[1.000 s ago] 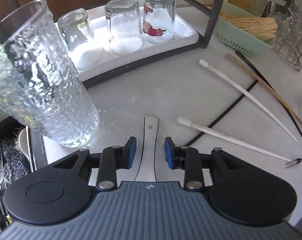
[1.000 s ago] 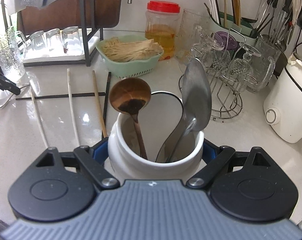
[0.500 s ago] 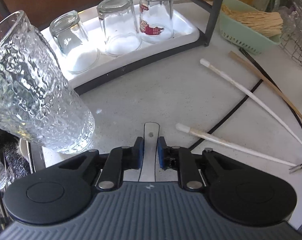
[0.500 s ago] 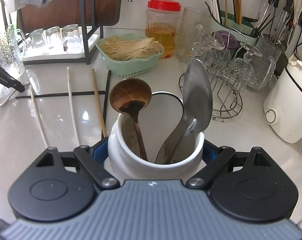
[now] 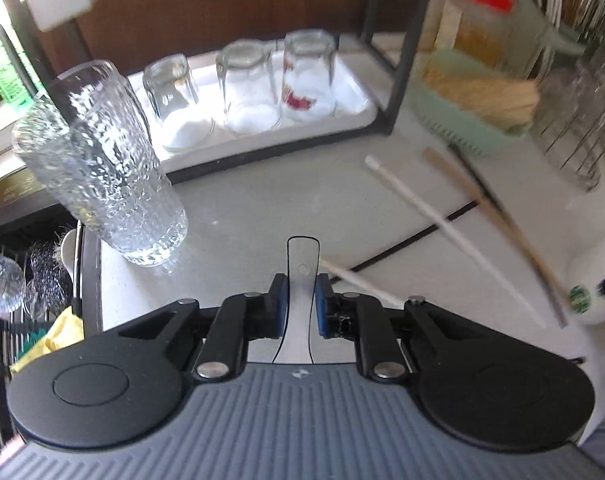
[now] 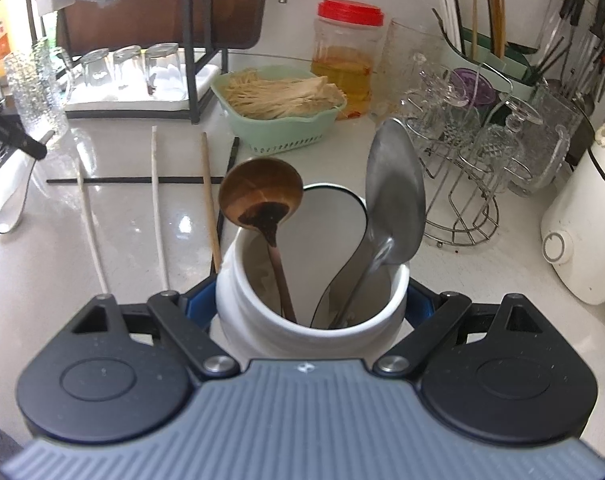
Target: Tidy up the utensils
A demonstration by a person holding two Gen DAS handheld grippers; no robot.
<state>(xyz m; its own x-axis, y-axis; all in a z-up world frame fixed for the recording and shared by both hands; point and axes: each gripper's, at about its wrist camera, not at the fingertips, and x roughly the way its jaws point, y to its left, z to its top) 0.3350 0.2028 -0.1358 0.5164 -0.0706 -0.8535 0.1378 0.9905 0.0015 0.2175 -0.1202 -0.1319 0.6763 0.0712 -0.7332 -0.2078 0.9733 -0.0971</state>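
My left hand-held gripper [image 5: 301,304] is clamped on the flat handle of a white spoon [image 5: 302,272], its blue pads pressing both edges; from the right wrist view the spoon's bowl hangs over the desk [image 6: 122,232] at the far left, so I judge it lifted, though I cannot be sure it is fully clear. My right hand-held gripper [image 6: 310,304] grips the white utensil jar [image 6: 262,320] by its sides, steadying it for the drop.

What is done, judging by how things lie: a wooden ladle [image 6: 262,196] and a metal spoon [image 6: 394,184] already stand in the jar, along with a white, black-edged utensil between them (I cannot tell what kind).

What is left: the spoon I hold has yet to go in, and several chopsticks lie loose on the desk, two white chopsticks [image 6: 156,200], a wooden chopstick [image 6: 208,192] and black chopsticks [image 6: 134,179] crossing beneath them. I would put the task near halfway.
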